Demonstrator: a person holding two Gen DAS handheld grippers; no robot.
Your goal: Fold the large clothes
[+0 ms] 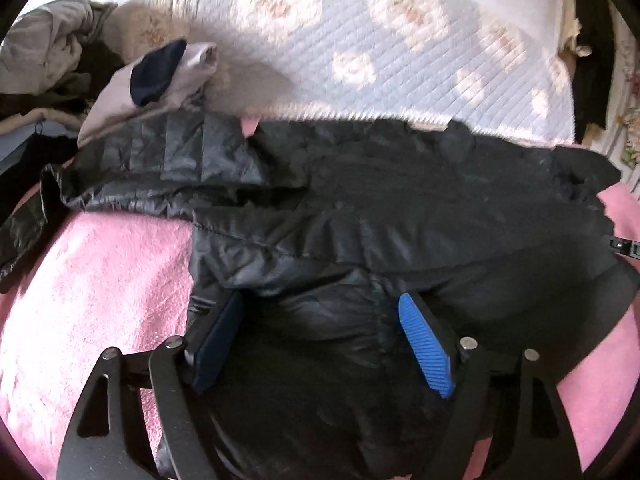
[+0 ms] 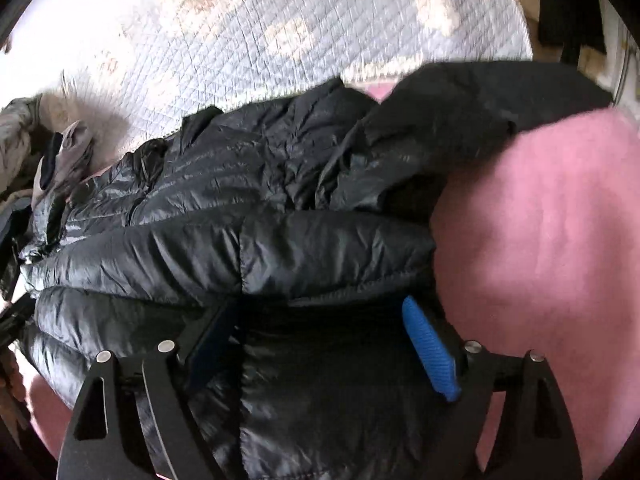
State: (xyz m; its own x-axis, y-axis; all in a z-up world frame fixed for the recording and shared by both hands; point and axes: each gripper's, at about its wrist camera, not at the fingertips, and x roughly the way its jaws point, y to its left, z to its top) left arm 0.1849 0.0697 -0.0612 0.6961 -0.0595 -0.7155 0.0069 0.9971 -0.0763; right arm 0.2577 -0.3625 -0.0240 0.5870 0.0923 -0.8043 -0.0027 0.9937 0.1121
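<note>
We hover both wide-open tools, left gripper (image 1: 320,344) and right gripper (image 2: 320,348), gripping nothing, low in frame over the black jacket (image 1: 400,200) spread on the pink blanket (image 1: 100,280) for folding.

A black, shiny quilted puffer jacket (image 1: 360,200) lies spread across a pink fleece blanket (image 1: 112,280), its far edge reaching a pale blue quilted bedcover (image 1: 400,60). It is folded over on itself: a padded band with a stitched hem (image 2: 280,256) lies across the crumpled body, 1 sleeve (image 2: 480,104) trailing away.
</note>
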